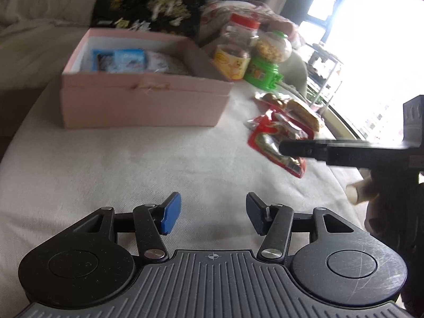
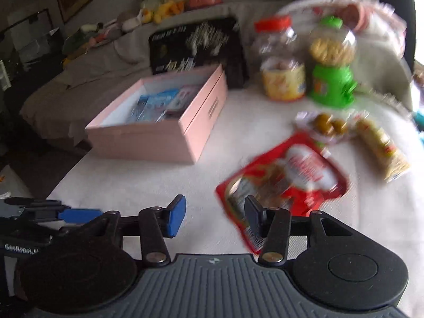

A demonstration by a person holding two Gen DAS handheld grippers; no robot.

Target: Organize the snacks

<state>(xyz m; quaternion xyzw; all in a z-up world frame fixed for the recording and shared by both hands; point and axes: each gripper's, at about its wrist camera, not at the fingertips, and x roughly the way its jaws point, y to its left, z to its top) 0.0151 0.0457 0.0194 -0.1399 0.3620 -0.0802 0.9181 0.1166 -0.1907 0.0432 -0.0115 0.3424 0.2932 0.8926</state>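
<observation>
A white cloth-covered table (image 2: 148, 180) carries a pink box (image 2: 169, 137), two jars (image 2: 283, 79), and snack packets (image 2: 286, 182).

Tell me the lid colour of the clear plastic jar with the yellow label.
Red-orange lid on the clear plastic jar; the left wrist view shows it best.

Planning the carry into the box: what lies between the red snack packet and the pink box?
Only bare white cloth separates the red packet from the pink box, clearest in the right wrist view.
</observation>
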